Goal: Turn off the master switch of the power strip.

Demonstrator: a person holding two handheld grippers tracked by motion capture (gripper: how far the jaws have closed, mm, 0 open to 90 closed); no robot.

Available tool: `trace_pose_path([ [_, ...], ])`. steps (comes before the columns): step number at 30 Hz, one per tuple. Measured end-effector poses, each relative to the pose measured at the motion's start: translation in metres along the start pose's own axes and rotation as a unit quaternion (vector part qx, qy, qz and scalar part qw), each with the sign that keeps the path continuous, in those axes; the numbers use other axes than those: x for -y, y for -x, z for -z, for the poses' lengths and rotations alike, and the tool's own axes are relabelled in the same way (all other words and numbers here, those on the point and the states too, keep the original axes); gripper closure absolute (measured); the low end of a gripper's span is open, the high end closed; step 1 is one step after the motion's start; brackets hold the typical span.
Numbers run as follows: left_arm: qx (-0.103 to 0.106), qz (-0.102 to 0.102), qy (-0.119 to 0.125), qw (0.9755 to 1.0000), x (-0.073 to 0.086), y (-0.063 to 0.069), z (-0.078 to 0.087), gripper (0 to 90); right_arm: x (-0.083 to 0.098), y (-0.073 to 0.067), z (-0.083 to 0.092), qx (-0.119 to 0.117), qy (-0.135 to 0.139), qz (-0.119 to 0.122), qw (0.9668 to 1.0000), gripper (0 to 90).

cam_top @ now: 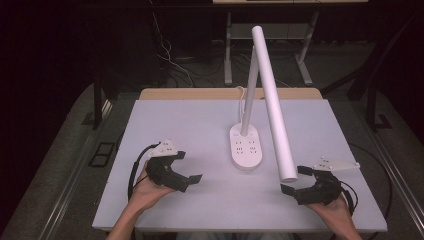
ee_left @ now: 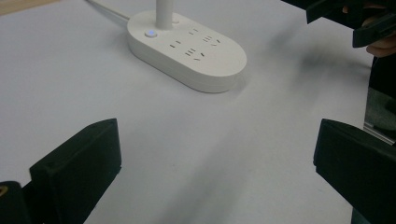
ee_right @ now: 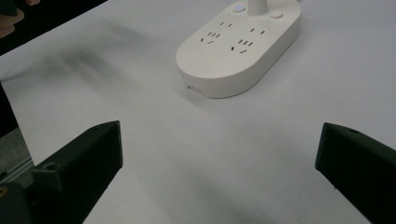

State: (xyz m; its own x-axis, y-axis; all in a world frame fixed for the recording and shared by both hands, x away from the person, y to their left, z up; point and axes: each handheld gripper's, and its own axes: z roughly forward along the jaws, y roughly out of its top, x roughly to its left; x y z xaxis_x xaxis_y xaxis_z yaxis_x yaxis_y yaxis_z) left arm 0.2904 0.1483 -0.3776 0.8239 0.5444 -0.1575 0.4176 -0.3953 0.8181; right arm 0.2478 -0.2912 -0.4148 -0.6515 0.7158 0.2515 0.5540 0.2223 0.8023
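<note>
a: what sits on the desk (cam_top: 200,120)?

b: a white lamp (cam_top: 272,95) whose oval base (cam_top: 245,146) doubles as a power strip. the base lies a little right of the desk's middle, long axis running away from the person.

a: and the rest of the lamp?

b: a thin stem (cam_top: 250,90) rises from the far end of the base, and a long tube head slants down from the top toward the near right, its round end hanging above the right gripper (cam_top: 295,179). a cord (cam_top: 241,97) leaves the base toward the far edge.

a: what's on the base?

b: sockets across its top, and in the left gripper view a small button (ee_left: 150,33) glows faintly blue beside the stem.

a: where is the left gripper (cam_top: 186,166)?

b: near the front left of the desk, in the left hand (cam_top: 150,187), pointing right toward the base, well apart from it. its jaws stand wide apart with nothing between them; in its own view there is bare desk in the gap.

a: the right one?

b: front right, in the right hand (cam_top: 336,207), pointing left toward the base. jaws likewise spread wide, nothing in them.

a: do the views show each other's gripper?

b: the left gripper view catches the right gripper at its top right corner. the right gripper view has a bit of a finger (ee_right: 11,16) at top left
</note>
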Motion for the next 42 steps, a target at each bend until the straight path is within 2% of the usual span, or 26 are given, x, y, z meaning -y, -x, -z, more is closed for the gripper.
trace_pose_path([
  [8, 0.003, -0.002, -0.01, 0.9999, -0.01, -0.004, -0.002, 0.0, 0.0, 0.0, 0.0, 0.0, 0.0, 0.0, 1.0, 0.0],
  [12, 0.006, -0.016, -0.026, 0.9995, -0.016, -0.005, -0.004, 0.0, 0.0, 0.0, 0.0, 0.0, 0.0, 0.0, 1.0, 0.0],
  [27, 0.006, -0.038, -0.052, 0.9979, -0.041, -0.014, -0.011, 0.0, 0.0, 0.0, 0.0, 0.002, 0.0, -0.002, 1.0, 0.0],
  [42, 0.004, -0.045, -0.06, 0.9972, -0.067, -0.03, -0.024, 0.0, 0.0, -0.001, -0.001, 0.001, 0.0, 0.004, 1.0, 0.0],
])
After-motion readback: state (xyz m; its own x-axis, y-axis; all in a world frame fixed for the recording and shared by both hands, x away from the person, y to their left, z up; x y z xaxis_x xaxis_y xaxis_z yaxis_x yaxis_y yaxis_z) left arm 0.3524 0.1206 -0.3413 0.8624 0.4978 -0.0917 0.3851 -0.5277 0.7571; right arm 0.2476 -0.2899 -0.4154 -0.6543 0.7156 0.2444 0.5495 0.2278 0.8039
